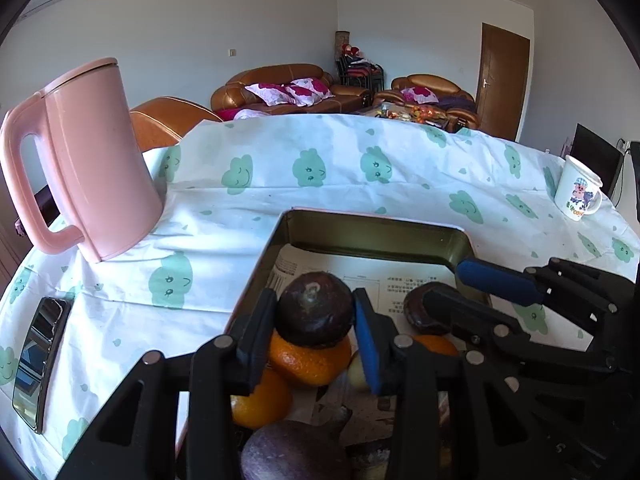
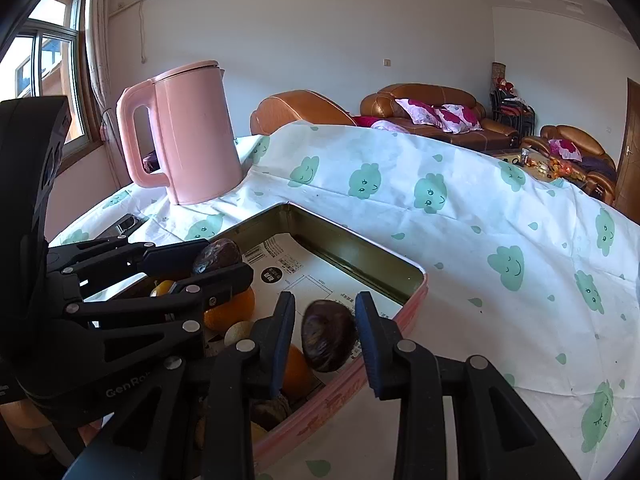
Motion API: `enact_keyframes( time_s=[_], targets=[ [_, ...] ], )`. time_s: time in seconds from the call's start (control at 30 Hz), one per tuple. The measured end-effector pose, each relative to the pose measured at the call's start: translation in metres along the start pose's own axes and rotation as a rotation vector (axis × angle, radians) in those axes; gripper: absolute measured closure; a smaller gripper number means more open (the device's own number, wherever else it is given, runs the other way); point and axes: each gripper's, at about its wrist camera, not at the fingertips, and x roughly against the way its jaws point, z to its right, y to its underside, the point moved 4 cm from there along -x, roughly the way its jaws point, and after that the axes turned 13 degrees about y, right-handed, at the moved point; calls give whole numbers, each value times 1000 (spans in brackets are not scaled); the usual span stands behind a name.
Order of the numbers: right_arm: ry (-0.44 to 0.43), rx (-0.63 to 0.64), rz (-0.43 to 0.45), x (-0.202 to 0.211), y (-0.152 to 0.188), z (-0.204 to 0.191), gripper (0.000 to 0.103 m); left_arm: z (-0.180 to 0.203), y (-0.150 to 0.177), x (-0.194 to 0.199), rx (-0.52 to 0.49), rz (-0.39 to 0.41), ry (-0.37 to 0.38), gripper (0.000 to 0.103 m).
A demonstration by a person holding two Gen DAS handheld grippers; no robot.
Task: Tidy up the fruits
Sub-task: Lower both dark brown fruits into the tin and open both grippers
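Nearest my left wrist camera, the left gripper [image 1: 316,320] has its fingers [image 1: 256,340] pinching a dark round fruit [image 1: 316,310], one blue pad on each flank. That fruit sits over an orange [image 1: 308,360], inside the metal tin [image 1: 380,236] lined with printed paper. A second orange [image 1: 260,400] and a purplish fruit [image 1: 292,452] lie lower, toward 6 o'clock.

On my right wrist view, the right gripper [image 2: 326,328] straddles another dark fruit [image 2: 328,336] near the tin's pink front wall. Its fingers [image 2: 370,344] stand close on both sides; I cannot tell whether the pads press it.

At 10 o'clock from the tin stands a pink kettle [image 1: 84,160] on the cloud-print cloth [image 1: 320,172] covering the counter. A white mug [image 1: 578,188] stands at 2 o'clock, well apart. A phone [image 1: 38,364] lies at 8 o'clock.
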Motion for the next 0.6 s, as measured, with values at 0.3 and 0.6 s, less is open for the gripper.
enact_keyframes(
  time_s=[0.3,0.6],
  targets=[
    [0,-13,10,3,0,1,66,-6,0,3,21,11,-11,46],
    [17,-79,54,17,-1,14,41,-9,2,23,52,73,22,32]
  ],
)
